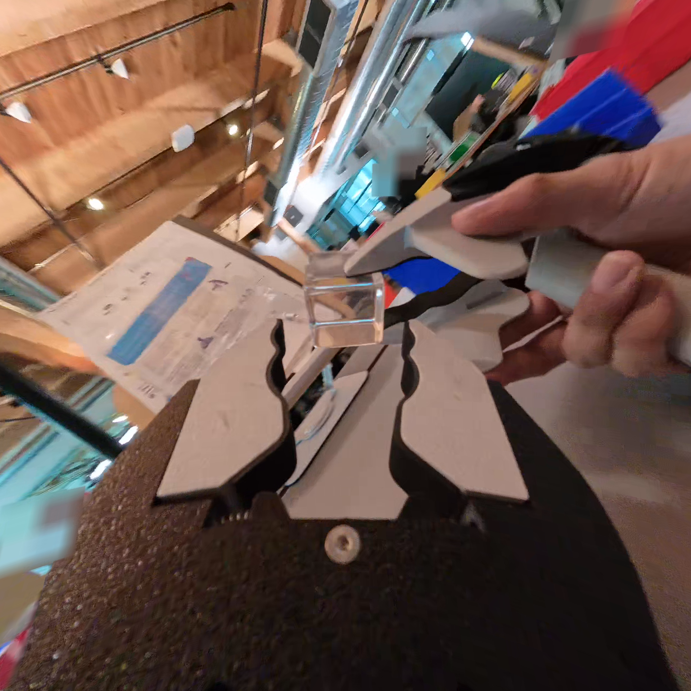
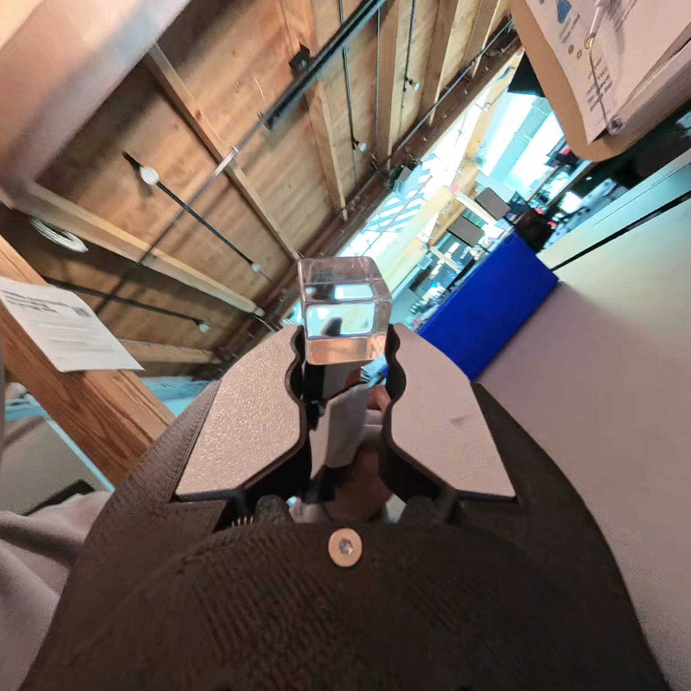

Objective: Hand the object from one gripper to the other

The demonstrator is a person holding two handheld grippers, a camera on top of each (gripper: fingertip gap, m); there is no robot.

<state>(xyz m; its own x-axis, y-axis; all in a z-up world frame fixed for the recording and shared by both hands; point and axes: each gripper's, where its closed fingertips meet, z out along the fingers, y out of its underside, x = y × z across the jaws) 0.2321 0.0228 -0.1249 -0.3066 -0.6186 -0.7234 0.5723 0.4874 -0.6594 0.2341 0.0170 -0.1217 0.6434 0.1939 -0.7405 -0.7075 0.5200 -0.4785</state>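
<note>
In the right wrist view, the right hand-held gripper [image 2: 344, 344] is clenched on a clear cube [image 2: 346, 310], pinched only at the very fingertips so most of the block juts out ahead. That shallow hold looks deliberate: it leaves the cube's free faces bare for the other tool to take.

In the left wrist view, the left hand-held gripper [image 1: 342, 331] stands spread, its jaws wide apart and empty, with the clear cube [image 1: 344, 299] just beyond the tips, not yet between them. The right hand-held gripper [image 1: 407, 288] comes in from the side, crosswise to the left one, so the two pairs of fingers need not collide. The person's hand [image 1: 605, 261] wraps its grip.

Only the left view shows both tools and the gap still to close; the right view shows only how firmly the cube is seated. Farther off, a paper-covered board [image 1: 160, 310] stands behind, and a wooden ceiling [image 2: 232, 123] lies beyond.
</note>
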